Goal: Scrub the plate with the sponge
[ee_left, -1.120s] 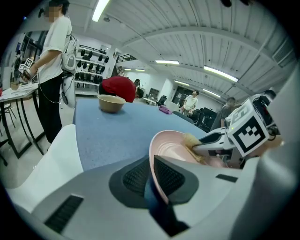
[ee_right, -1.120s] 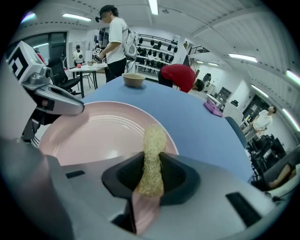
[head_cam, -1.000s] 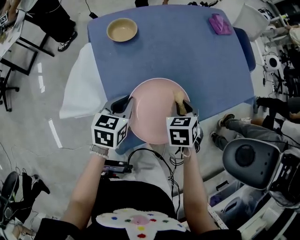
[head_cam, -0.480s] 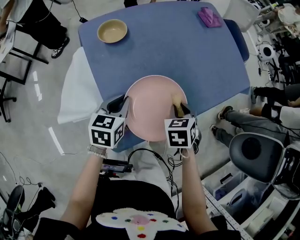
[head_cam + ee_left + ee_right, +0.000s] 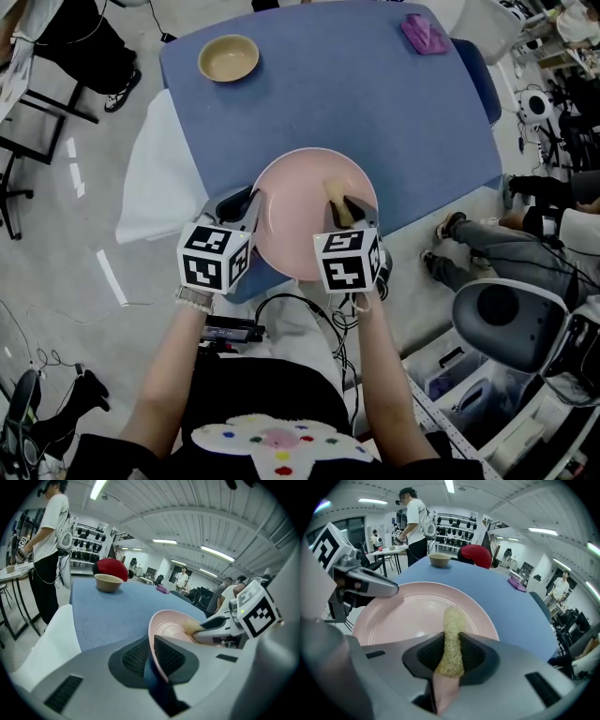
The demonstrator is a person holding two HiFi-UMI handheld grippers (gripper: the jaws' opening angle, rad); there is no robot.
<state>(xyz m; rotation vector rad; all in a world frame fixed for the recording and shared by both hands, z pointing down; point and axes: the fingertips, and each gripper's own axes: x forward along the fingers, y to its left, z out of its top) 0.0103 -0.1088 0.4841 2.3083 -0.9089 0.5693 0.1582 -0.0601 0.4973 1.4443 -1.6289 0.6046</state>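
Note:
A pink plate (image 5: 305,211) is held over the near edge of the blue table (image 5: 356,103). My left gripper (image 5: 246,208) is shut on the plate's left rim (image 5: 154,641), which shows clamped between its pads. My right gripper (image 5: 345,211) is shut on a yellow sponge (image 5: 336,194), squeezed thin between the pads (image 5: 449,641). The sponge's far end rests on the plate's inner face (image 5: 412,613), right of its middle. The left gripper (image 5: 365,585) also appears at the plate's left side in the right gripper view.
A tan bowl (image 5: 229,58) stands at the table's far left, and a purple object (image 5: 424,34) lies at the far right. White cloth (image 5: 159,187) hangs off the table's left side. A chair (image 5: 502,323) and seated people are to the right.
My right gripper has slid left from the plate's right rim onto its inner face, carrying the sponge with it. The left gripper keeps its hold on the rim.

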